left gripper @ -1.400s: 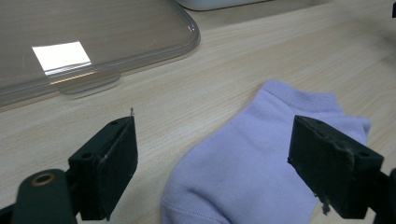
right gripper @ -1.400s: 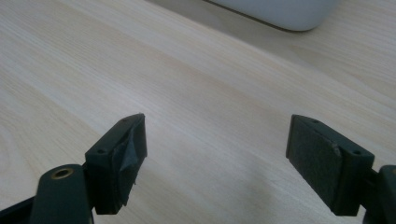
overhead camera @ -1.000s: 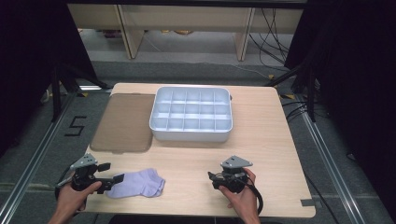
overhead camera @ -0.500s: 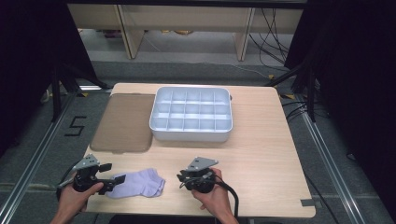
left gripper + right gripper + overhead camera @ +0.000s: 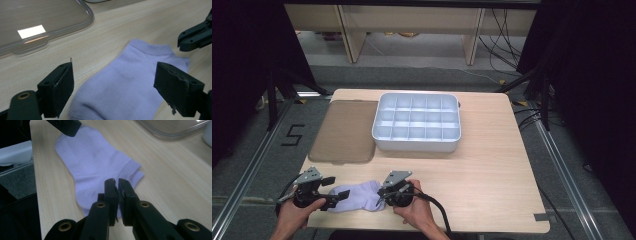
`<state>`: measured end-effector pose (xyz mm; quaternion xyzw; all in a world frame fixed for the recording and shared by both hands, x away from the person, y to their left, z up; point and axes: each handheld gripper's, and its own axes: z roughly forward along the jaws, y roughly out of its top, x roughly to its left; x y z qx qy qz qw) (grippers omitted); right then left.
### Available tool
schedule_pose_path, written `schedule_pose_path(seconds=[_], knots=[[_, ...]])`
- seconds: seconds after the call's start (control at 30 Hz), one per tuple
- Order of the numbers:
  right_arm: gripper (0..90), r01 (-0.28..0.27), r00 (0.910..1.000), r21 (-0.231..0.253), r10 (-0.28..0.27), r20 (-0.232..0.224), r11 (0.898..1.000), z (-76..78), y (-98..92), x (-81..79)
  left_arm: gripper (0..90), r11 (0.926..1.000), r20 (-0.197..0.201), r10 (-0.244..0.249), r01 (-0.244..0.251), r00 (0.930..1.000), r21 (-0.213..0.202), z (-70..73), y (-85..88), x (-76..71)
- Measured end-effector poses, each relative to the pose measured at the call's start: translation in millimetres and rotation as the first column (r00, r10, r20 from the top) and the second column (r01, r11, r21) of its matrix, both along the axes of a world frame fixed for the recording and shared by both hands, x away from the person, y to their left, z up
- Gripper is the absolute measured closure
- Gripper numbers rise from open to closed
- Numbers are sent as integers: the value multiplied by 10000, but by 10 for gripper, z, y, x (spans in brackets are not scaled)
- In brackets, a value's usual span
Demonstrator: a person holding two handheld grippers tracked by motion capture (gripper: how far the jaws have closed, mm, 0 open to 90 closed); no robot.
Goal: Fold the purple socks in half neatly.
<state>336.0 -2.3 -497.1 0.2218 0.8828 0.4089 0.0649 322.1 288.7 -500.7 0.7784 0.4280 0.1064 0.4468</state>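
My left gripper (image 5: 331,195) sits at the toe end of the lilac sock (image 5: 357,196), its fingers (image 5: 58,88) spread wide with the sock's body lying between them. Neither pad presses on the cloth; in the left gripper view the sock (image 5: 130,85) runs up the middle of the gap with bare desk (image 5: 105,42) showing on the left side of it.

My right gripper (image 5: 384,194) is at the sock's other end, the cuff end. Its fingers (image 5: 111,192) have just been closing and now stand nearly together, a thin slit between the pads. In the right gripper view they hover over the sock (image 5: 95,167) close to its ribbed cuff; whether any fold of cloth is caught in that slit I cannot tell.

The sock lies flat on the desk (image 5: 492,165) near its front edge, toe towards my left hand, cuff towards my right. Beyond the sock, farther from me, lies the clear lid (image 5: 346,131), flat on the desk, and just to the right of that lid stands the white compartment tray (image 5: 417,144), well apart from the sock. From the right gripper view, one finger of the left gripper (image 5: 65,125) hangs over the sock's far end.
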Motion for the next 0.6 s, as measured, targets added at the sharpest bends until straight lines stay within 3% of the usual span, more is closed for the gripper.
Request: schedule_pose_path(seconds=[0.27,0.37,0.57,0.6], knots=[[861,5,9997,-485,-18,-252,9988,-120,140,62,157,10000,19,-4,4,10000,72,-3,2,1],[879,-32,9997,-597,19,-224,9982,-140,125,78,157,10000,9,-31,31,10000,47,-1,3,-1],[882,460,9978,-1014,-505,-428,9938,-113,-3,54,162,9999,-36,-158,158,9999,10,-1,-13,-6],[882,385,9989,-909,-406,-217,9951,-122,-32,60,162,9998,-29,-173,173,9998,56,0,-11,-5]])
